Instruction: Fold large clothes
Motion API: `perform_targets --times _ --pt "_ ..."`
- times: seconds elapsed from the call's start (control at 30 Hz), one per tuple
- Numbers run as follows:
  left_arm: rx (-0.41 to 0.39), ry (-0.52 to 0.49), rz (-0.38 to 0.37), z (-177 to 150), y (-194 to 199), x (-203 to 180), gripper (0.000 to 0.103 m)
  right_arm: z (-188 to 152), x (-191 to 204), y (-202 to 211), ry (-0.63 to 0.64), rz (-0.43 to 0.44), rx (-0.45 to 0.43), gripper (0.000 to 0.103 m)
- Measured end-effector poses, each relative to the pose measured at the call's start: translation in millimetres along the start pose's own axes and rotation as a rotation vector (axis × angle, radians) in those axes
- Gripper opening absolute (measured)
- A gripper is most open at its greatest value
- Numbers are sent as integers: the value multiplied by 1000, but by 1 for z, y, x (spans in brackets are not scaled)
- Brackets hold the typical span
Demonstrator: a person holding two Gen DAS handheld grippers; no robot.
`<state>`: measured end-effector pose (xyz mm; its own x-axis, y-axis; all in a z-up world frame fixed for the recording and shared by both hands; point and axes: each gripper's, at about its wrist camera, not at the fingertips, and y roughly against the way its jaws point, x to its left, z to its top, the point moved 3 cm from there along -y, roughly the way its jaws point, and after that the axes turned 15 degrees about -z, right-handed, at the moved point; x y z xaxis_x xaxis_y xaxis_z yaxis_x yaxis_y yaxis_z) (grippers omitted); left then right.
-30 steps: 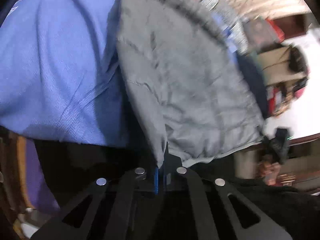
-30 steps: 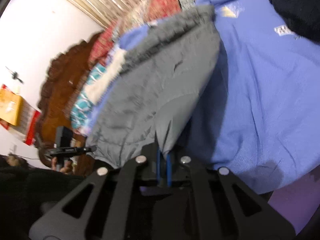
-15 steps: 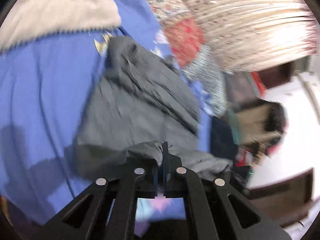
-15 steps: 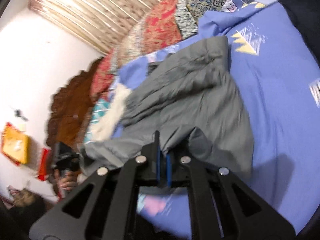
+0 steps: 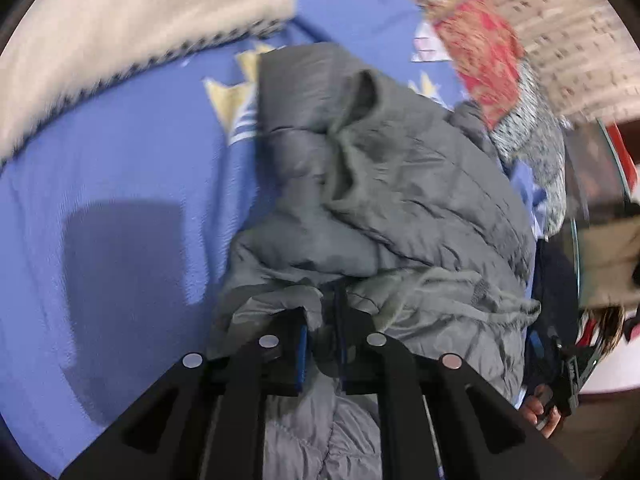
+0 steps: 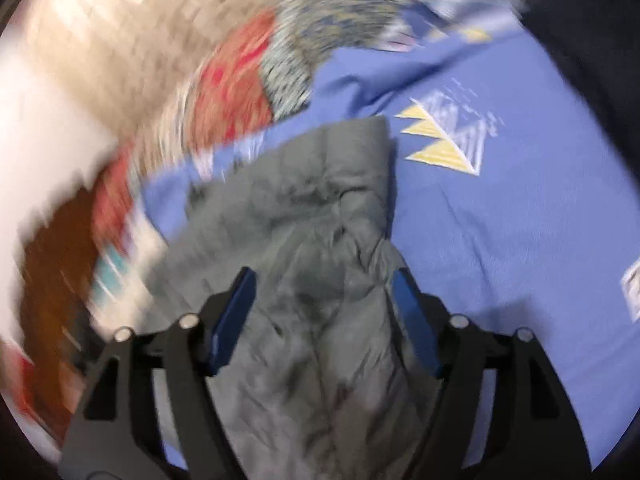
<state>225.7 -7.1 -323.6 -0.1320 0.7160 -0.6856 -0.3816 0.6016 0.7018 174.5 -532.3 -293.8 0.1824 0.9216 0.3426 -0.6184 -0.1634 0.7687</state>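
Pinching a bunched grey hem between nearly closed jaws: left gripper (image 5: 322,336), low at the near edge of the quilted grey jacket (image 5: 400,200). Gaping wide above the same garment, gripping nothing: right gripper (image 6: 324,300), blue pads (image 6: 234,320) apart with cloth between them but untouched. Running straight away from both tools, long axis pointing forward, heaped on the blue bedsheet (image 5: 120,200). Left nearer to the working edge. Farther off, cream blanket (image 5: 120,32) and red patterned pillows (image 5: 480,48).
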Motion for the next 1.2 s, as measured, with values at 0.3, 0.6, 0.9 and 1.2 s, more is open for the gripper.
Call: perform_targets --times 0.3,0.6,0.9,1.2 --pt "-88 -86 51 -17 77 -7 42 -65 9 -14 339 -338 69 12" --pt "-28 -145 53 -39 47 -10 51 -38 15 25 207 -150 -30 61" --pt "-73 -557 314 -16 4 -56 64 -20 74 -15 555 -244 -21 63" --pt "-27 -595 171 -47 34 -57 24 -10 66 63 524 -122 -135 5"
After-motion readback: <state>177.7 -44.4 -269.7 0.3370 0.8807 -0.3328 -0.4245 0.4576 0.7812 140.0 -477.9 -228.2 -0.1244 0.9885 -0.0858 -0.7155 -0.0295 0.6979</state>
